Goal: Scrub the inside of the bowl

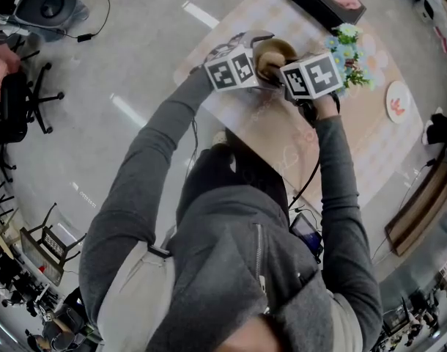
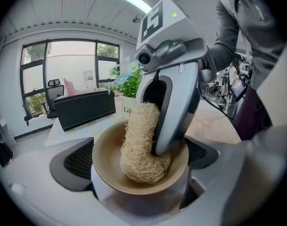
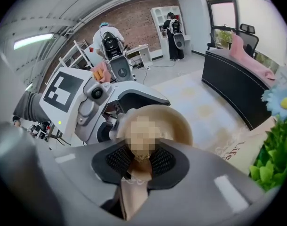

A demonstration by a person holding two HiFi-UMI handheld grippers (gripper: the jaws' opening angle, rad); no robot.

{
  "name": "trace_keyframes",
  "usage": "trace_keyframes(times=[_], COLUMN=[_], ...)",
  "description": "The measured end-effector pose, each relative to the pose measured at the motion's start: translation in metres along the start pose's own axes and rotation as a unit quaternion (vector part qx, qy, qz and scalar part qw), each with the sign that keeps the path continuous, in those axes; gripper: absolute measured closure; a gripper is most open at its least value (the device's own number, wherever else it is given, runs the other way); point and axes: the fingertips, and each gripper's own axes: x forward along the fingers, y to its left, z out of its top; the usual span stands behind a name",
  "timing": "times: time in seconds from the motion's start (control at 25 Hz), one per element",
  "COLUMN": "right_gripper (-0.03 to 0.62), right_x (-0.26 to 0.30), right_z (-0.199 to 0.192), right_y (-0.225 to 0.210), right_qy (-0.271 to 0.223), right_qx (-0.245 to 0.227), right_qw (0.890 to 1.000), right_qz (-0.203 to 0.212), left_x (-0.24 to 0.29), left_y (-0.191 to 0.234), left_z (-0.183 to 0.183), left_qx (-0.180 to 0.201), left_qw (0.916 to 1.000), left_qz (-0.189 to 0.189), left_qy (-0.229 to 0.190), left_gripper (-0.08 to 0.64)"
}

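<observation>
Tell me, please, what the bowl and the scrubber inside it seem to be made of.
The bowl looks like glazed ceramic or moulded plastic: a smooth, even tan surface with a soft sheen; which one I cannot tell. The scrubber looks like dried loofah or similar plant fibre: pale, coarse, tangled strands, matte.

The head view looks steeply down from above the person's shoulders onto the counter point(image 1: 355, 130), farther off than the others. The left gripper view sits close behind the bowl point(image 2: 106, 159) and faces the windows point(image 2: 59, 69). The right gripper view faces the opposite way, toward a brick wall point(image 3: 139, 18). All three share the bowl, and each gripper view shows the other: the right gripper point(image 2: 155, 126) and the left gripper point(image 3: 113, 126).
</observation>
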Motion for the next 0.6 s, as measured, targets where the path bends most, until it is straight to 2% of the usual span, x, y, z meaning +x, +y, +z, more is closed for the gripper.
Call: trace_keyframes(times=[0.32,0.6], right_gripper=[0.505,0.505], right_x=[-0.001,-0.002], right_z=[0.001,-0.001], right_y=[-0.007,-0.015], right_qy=[-0.003,-0.003], right_qx=[-0.018,-0.023], right_qw=[0.999,0.999], right_qz=[-0.038,-0.048], left_x=[-0.001,-0.006], left_y=[-0.001,0.003], left_z=[-0.001,0.004], left_qx=[0.006,-0.001], left_qw=[0.9999,0.9995], left_qz=[0.009,0.031], left_qy=[0.008,0.008], left_gripper=[-0.034,-0.035])
